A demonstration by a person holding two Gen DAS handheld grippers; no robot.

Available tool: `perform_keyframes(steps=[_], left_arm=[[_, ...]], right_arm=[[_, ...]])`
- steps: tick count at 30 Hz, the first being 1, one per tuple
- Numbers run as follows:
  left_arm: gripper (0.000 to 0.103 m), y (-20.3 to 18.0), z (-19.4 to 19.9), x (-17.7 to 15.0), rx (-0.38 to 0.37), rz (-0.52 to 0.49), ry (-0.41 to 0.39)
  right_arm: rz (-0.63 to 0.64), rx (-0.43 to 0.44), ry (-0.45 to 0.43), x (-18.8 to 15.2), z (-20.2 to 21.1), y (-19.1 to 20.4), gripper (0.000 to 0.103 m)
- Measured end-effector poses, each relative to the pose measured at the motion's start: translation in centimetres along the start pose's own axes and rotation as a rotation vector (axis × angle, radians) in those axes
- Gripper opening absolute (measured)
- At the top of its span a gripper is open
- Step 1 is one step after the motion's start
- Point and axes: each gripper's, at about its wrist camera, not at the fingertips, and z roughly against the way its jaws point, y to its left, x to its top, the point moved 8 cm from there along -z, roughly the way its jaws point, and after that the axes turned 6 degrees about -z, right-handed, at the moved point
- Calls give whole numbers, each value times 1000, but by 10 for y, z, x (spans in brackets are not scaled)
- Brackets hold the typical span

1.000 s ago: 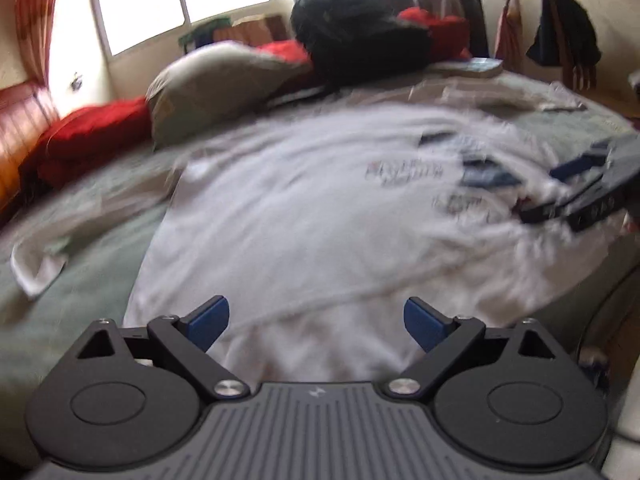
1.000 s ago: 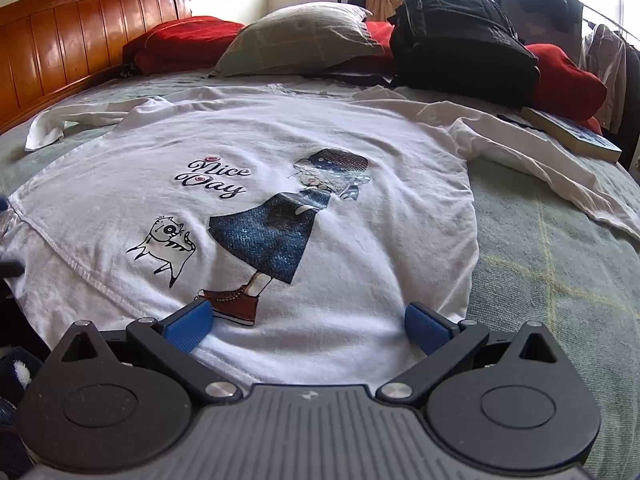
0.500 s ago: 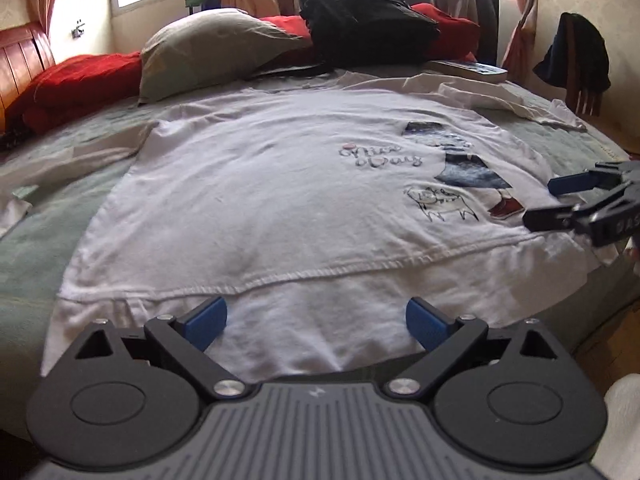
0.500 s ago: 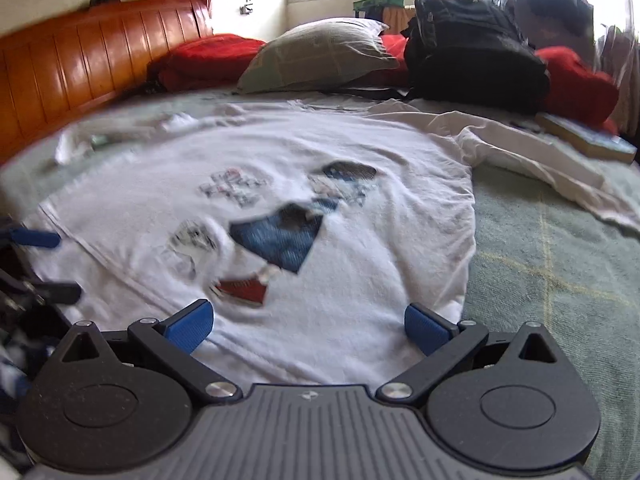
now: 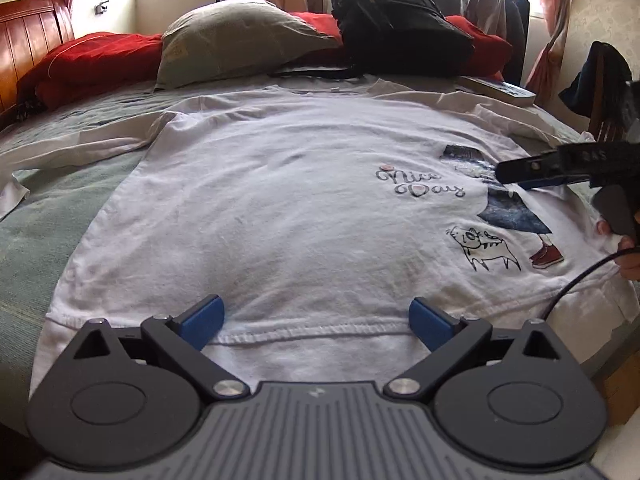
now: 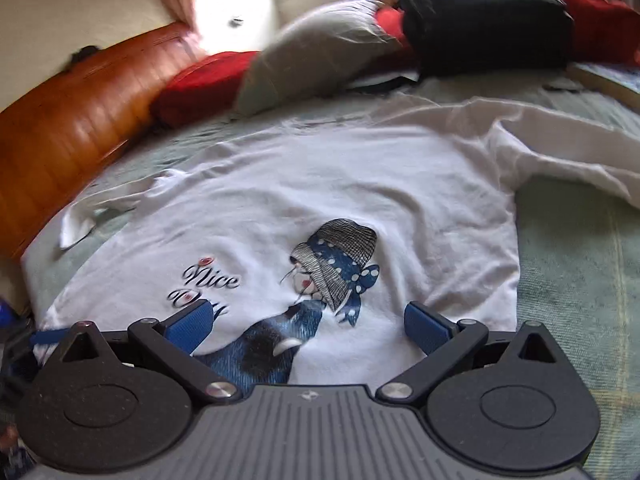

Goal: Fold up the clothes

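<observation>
A white long-sleeved shirt point(image 5: 280, 200) with a "Nice Day" print lies spread face up on the bed, sleeves out to both sides. My left gripper point(image 5: 316, 318) hovers open over the shirt's bottom hem, nothing between its blue pads. In the left wrist view the right gripper point(image 5: 532, 172) reaches in from the right above the print, a hand gripping its handle. In the right wrist view my right gripper point(image 6: 308, 322) stands open just above the printed girl on the shirt point(image 6: 360, 184).
A grey pillow point(image 5: 236, 44), red cushions point(image 5: 88, 60) and a black backpack point(image 5: 396, 28) crowd the bed's head end. A book point(image 5: 500, 90) lies at the far right. The wooden headboard point(image 6: 80, 100) runs along the left. Green bedspread point(image 6: 580, 280) shows right of the shirt.
The right gripper has moved forward over the shirt, from its hem up onto the print. The left gripper has shifted closer to the hem and the view has steadied.
</observation>
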Motion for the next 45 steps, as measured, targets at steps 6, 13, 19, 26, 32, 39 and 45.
perform_keyframes(steps=[6, 13, 19, 26, 32, 39, 45], left_arm=[[99, -13, -1, 19, -13, -35, -10], [99, -27, -3, 39, -30, -77, -15], [99, -31, -11, 36, -26, -92, 14], [99, -34, -20, 38, -21, -94, 37], [99, -42, -26, 39, -24, -122, 52], [99, -41, -30, 38, -9, -109, 65], [99, -43, -28, 37, -9, -120, 65]], right_arm=[[-150, 32, -40, 17, 41, -36, 103], [-344, -137, -203, 54, 93, -141, 103], [-579, -279, -313, 55, 135, -242, 103], [-888, -279, -489, 31, 184, -345, 103], [-998, -215, -553, 51, 179, -396, 102], [-937, -272, -535, 89, 157, -436, 91], [-887, -382, -481, 102, 150, -447, 42]])
